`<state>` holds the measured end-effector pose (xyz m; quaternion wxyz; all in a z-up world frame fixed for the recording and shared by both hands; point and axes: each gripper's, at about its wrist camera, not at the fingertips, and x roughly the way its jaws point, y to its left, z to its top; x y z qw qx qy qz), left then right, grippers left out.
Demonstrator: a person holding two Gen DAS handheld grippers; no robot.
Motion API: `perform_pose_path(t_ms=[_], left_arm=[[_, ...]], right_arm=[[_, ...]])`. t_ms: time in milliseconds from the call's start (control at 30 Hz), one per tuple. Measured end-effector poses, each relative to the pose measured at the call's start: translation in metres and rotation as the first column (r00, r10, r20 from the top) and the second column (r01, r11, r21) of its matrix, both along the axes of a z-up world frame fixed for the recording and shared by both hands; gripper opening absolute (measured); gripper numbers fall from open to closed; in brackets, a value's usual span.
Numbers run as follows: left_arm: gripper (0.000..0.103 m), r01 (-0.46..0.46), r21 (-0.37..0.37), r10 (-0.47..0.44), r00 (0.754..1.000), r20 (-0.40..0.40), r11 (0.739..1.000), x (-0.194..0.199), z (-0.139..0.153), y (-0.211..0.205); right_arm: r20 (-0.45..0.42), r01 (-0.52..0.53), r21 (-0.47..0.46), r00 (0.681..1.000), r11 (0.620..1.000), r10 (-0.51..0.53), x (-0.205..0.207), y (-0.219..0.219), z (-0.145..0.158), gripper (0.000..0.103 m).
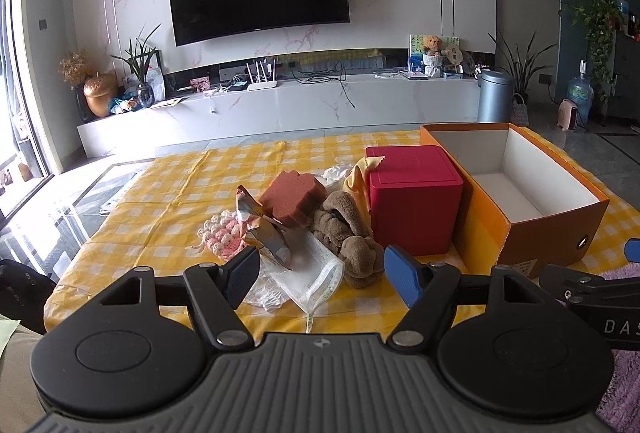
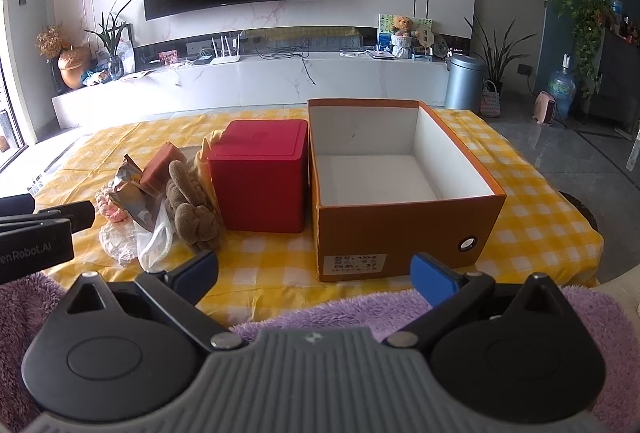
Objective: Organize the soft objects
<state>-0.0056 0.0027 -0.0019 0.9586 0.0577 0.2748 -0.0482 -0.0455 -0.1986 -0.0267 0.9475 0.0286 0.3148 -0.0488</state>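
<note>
left wrist view: left gripper (image 1: 322,275) wide, empty, brown towel (image 1: 347,235) at 12; right gripper (image 2: 314,275) wide too. pre-grasp; next, towel into orange box (image 2: 404,229).

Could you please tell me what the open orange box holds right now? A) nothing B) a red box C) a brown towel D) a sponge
A: the orange box shows only its bare white floor, while the soft objects lie left of the red box.
</note>
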Motion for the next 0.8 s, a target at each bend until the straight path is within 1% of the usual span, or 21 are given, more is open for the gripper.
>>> perform_pose_path(t_ms=[133,233,800], left_arm=[[0.084,-0.009,0.014,0.009,1.0,0.009,1.0,0.0001,-0.0019,-0.0001],[0.084,-0.009,0.004,0.009,1.0,0.0,1.0,0.0007,-0.0028,0.0008],[0.084,-0.007,0.014,0.007,1.0,-0.006,1.0,-0.0006,-0.0057,0.0012]], right_arm=[[-0.001,-0.001,-0.003,1.0,1.0,0.001,-0.0011,0.0005,0.0002,0.1],[-0.003,-0.003,-0.006,1.0,1.0,0.003,-0.0012,0.0012,0.0004,0.1],[-0.008,-0.005,-0.012,1.0,1.0,0.005,-0.0014,0.0032,-0.0008,0.1]])
